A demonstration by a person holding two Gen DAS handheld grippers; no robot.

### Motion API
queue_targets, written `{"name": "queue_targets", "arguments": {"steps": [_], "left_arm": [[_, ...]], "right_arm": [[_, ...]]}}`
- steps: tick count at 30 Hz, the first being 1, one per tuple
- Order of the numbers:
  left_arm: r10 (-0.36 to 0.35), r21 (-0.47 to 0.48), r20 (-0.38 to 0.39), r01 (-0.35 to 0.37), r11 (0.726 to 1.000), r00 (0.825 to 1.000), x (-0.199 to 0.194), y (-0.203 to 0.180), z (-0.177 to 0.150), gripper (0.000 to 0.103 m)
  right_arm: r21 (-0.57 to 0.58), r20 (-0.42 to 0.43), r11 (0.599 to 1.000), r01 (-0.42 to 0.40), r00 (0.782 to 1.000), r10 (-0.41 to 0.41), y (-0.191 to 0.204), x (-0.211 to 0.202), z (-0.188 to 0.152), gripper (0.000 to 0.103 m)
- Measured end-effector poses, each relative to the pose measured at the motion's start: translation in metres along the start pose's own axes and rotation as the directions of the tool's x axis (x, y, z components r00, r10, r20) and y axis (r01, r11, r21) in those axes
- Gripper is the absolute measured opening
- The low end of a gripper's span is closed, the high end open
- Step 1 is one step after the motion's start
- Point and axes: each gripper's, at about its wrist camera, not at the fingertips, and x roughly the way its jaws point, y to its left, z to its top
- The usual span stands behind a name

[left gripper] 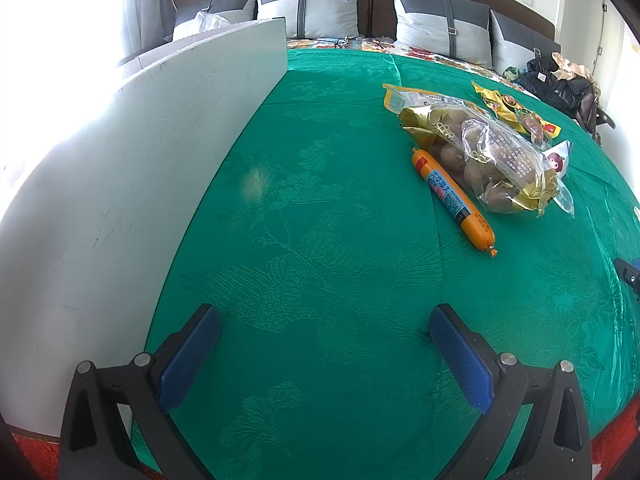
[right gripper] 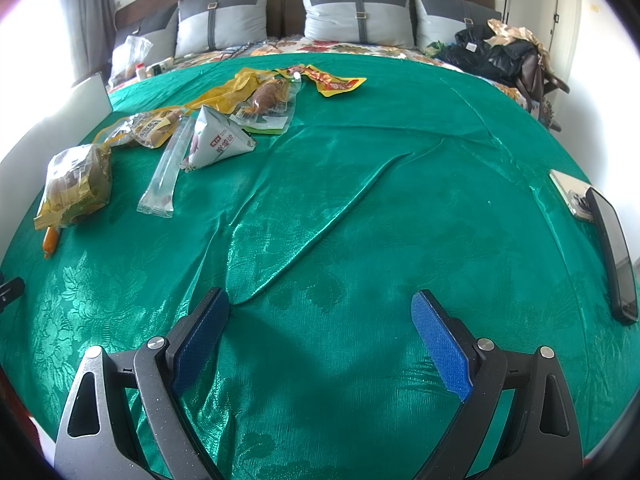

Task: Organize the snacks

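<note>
Snacks lie on a green bedspread (left gripper: 320, 240). In the left wrist view an orange sausage stick (left gripper: 452, 200) lies beside a clear gold bag of brown round snacks (left gripper: 488, 152), with a yellow packet (left gripper: 516, 114) behind. My left gripper (left gripper: 324, 344) is open and empty, well short of them. In the right wrist view the gold bag (right gripper: 74, 188), a clear strip packet (right gripper: 168, 172), a white triangular packet (right gripper: 218, 142), a brown snack pack (right gripper: 268, 98) and a yellow-red wrapper (right gripper: 336, 82) lie at the far left. My right gripper (right gripper: 320, 332) is open and empty.
A white board or box wall (left gripper: 140, 160) stands along the left of the bedspread. Grey pillows (right gripper: 356, 12) line the headboard. Dark bags and clothes (right gripper: 492, 56) pile at the far right. A phone (right gripper: 572, 196) and a dark flat object (right gripper: 616, 256) lie at the right edge.
</note>
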Motion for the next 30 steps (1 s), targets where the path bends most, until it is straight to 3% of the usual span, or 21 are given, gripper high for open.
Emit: {"name": "queue_targets", "arguments": {"steps": [6,12,17,20,27,28,30], "left_arm": [[-0.017,0.005,-0.037,0.017,1.0,0.999,-0.001,0.003,0.005,0.103],[-0.131,-0.069,-0.053,0.127,0.989,0.99,-0.008,0.011,0.012,0.102],[-0.191,-0.053,-0.045,0.188,0.981,0.981,-0.012,-0.002,0.04,0.097],[-0.179,-0.037,-0.104,0.176,0.984,0.978,0.004,-0.018,0.065,0.095],[-0.109,0.01,-0.196,0.113,0.994,0.975,0.048,-0.049,0.097,0.071],[-0.09,0.024,-0.182,0.096,0.995,0.979,0.048,-0.052,0.099,0.061],[-0.066,0.061,-0.165,0.077,0.995,0.984,0.046,-0.056,0.1,0.02]], "right_arm": [[0.0,0.0,1.0,0.0,1.0,0.0,0.0,0.0,0.0,0.095],[0.0,0.0,1.0,0.0,1.0,0.0,0.0,0.0,0.0,0.095],[0.0,0.0,1.0,0.0,1.0,0.0,0.0,0.0,0.0,0.095],[0.0,0.0,1.0,0.0,1.0,0.0,0.0,0.0,0.0,0.095],[0.0,0.0,1.0,0.001,1.0,-0.001,0.0,0.0,0.0,0.095],[0.0,0.0,1.0,0.001,1.0,-0.001,0.0,0.0,0.0,0.095],[0.0,0.0,1.0,0.0,1.0,0.0,0.0,0.0,0.0,0.095]]}}
